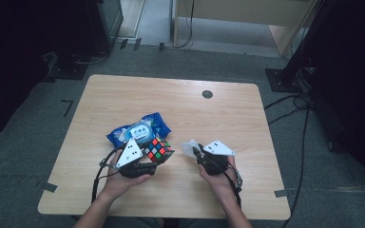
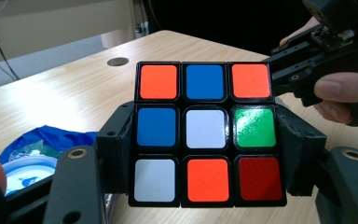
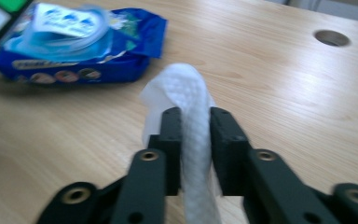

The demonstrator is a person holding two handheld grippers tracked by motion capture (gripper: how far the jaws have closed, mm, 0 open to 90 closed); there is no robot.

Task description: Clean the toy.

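Left tongs (image 2: 205, 140) clamp the puzzle cube (image 2: 205, 133); right tongs (image 3: 196, 126) pinch a wet wipe (image 3: 186, 88) alongside. Hard wiping could twist the cube loose.

– What colours do you see on the cube (image 2: 205, 133)?

– Your cube's facing side reads orange, blue, orange on top; blue, white, green across the middle; white, orange, red below, all on a black frame.

– And the rest?

– Your wipe (image 3: 193, 130) is plain white; the packet (image 3: 81, 42) is deep blue with a pale blue lid.
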